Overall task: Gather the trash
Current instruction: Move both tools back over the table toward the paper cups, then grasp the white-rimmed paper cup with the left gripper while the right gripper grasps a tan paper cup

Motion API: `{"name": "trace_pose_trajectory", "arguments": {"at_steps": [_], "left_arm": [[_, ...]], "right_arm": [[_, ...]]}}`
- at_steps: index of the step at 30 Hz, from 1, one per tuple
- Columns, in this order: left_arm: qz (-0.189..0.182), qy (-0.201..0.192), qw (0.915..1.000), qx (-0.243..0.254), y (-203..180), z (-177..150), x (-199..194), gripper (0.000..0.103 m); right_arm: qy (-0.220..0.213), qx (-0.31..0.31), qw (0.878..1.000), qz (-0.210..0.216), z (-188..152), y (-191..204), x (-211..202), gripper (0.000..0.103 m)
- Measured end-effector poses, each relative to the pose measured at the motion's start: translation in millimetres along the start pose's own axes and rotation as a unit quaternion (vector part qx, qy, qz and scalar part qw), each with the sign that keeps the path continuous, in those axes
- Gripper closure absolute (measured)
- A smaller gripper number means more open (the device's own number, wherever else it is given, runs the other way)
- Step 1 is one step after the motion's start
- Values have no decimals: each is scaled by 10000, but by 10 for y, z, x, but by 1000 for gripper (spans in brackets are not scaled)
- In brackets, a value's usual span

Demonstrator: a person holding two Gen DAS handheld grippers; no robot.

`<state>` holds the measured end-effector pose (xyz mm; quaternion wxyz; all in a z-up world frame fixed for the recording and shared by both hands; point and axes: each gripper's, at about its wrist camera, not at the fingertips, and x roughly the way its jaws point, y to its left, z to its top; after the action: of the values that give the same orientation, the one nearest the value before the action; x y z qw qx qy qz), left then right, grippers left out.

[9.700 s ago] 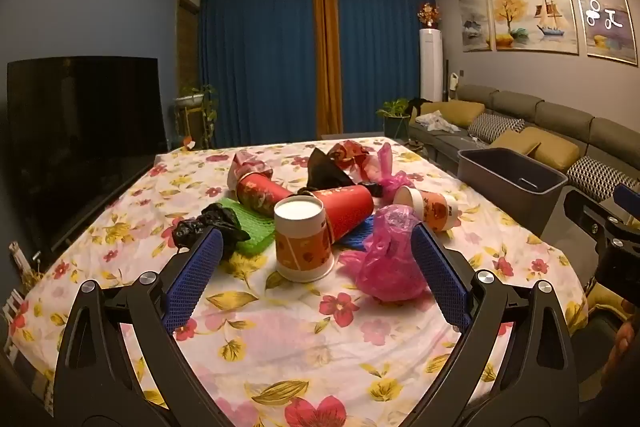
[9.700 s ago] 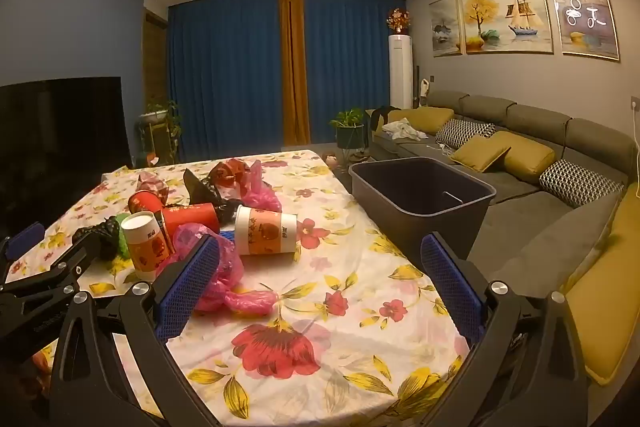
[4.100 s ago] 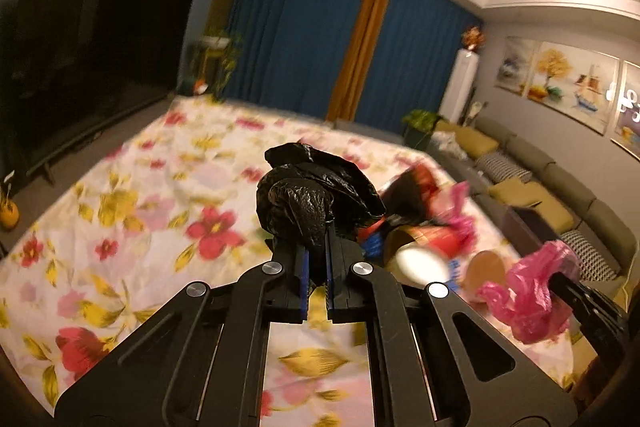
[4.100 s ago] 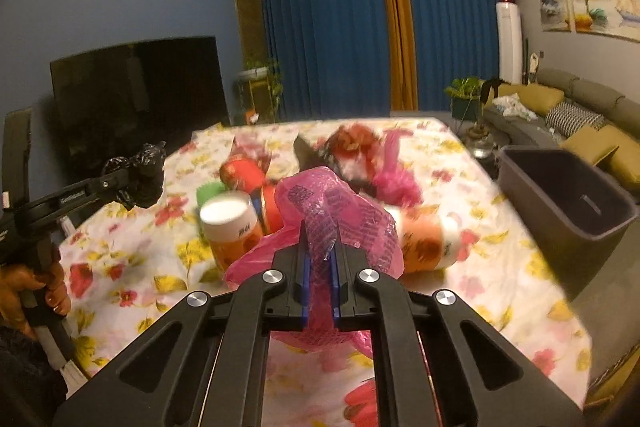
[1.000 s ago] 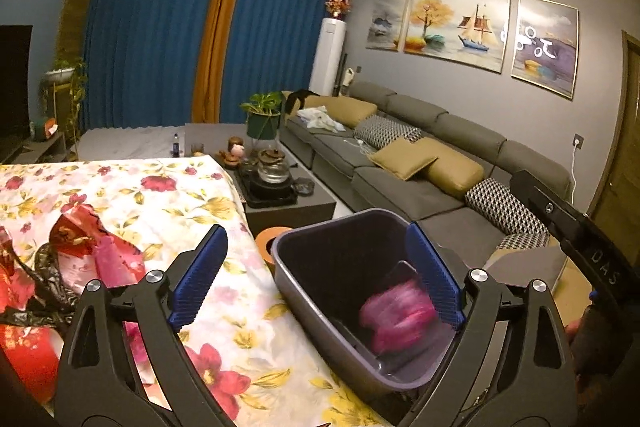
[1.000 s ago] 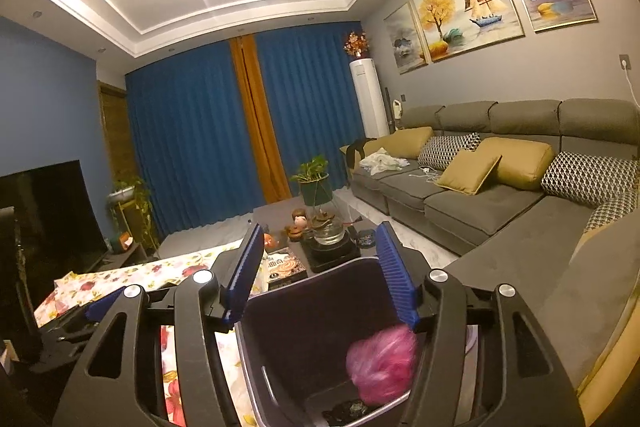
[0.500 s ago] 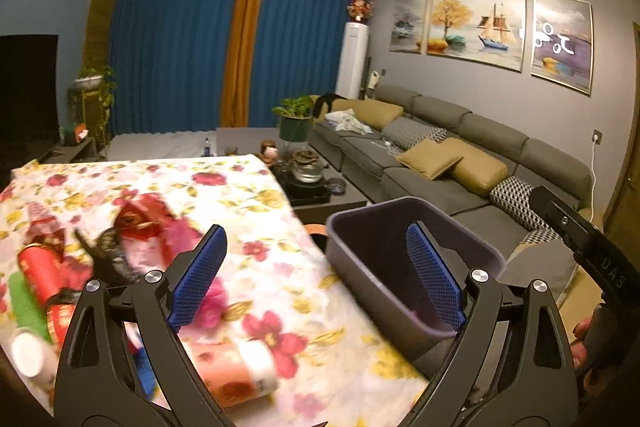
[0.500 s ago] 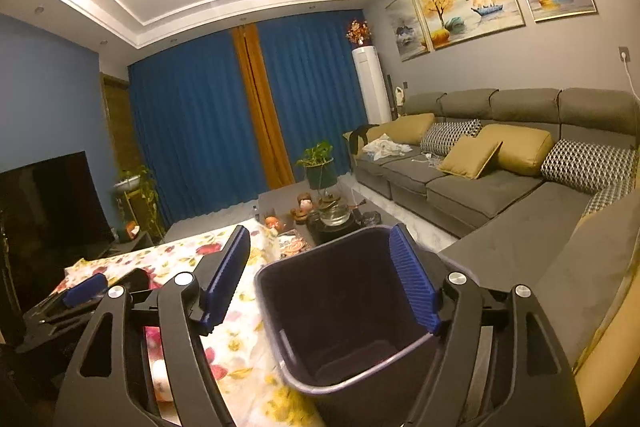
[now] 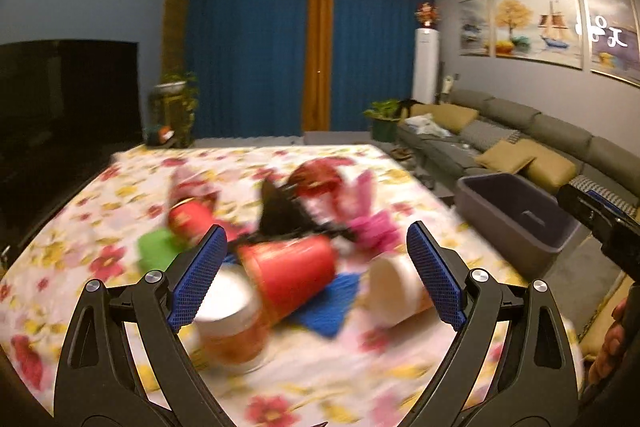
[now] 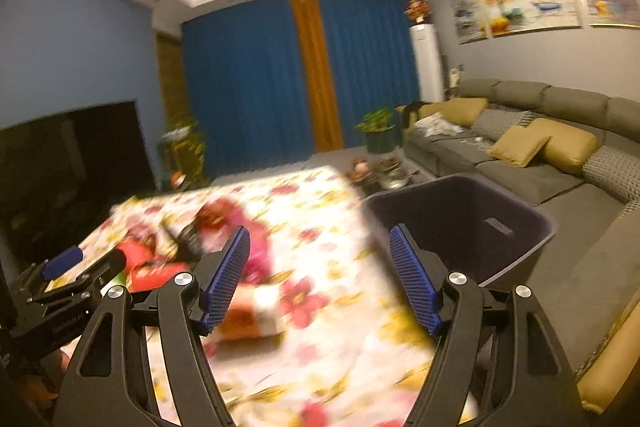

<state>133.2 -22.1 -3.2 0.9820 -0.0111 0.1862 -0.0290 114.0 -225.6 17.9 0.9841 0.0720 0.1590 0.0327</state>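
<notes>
A blurred heap of trash lies on the floral tablecloth (image 9: pixel 100 195): a red paper cup (image 9: pixel 292 267) on its side, a white-lidded cup (image 9: pixel 232 319), a tipped white cup (image 9: pixel 396 291), a pink bag (image 9: pixel 372 223), black plastic (image 9: pixel 280 211), a green item (image 9: pixel 158 251). My left gripper (image 9: pixel 316 275) is open and empty, just before the cups. My right gripper (image 10: pixel 320 279) is open and empty above the table's right part, with the grey bin (image 10: pixel 472 227) to its right. The bin also shows in the left wrist view (image 9: pixel 516 219).
A grey sofa (image 9: pixel 520 143) with yellow cushions runs along the right wall behind the bin. A dark TV (image 9: pixel 60 99) stands left of the table. The left gripper's body shows at the lower left of the right wrist view (image 10: pixel 64 291).
Both grippers have swung left from the bin back over the table. The pink and black bags dropped into the bin a second ago are out of sight. Both views are motion-blurred.
</notes>
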Motion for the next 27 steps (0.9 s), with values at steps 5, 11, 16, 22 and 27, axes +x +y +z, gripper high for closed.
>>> {"name": "trace_pose_trajectory", "arguments": {"at_steps": [5,11,16,22,27], "left_arm": [[178,135,9996,-152,434,-188,-75,13],[22,319,9989,-330,689,-310,-11,13],[-35,572,9978,-347,734,-332,152,13],[-158,948,9948,-347,683,-350,350,13],[-283,1208,9910,-506,729,-364,484,30]], "right_arm": [[385,-227,9987,244,-247,397,157,32],[558,-438,9972,234,-384,735,292,32],[552,-515,9970,191,-425,860,278,32],[608,-616,9961,149,-450,918,289,32],[727,-663,9951,92,-471,957,400,32]]}}
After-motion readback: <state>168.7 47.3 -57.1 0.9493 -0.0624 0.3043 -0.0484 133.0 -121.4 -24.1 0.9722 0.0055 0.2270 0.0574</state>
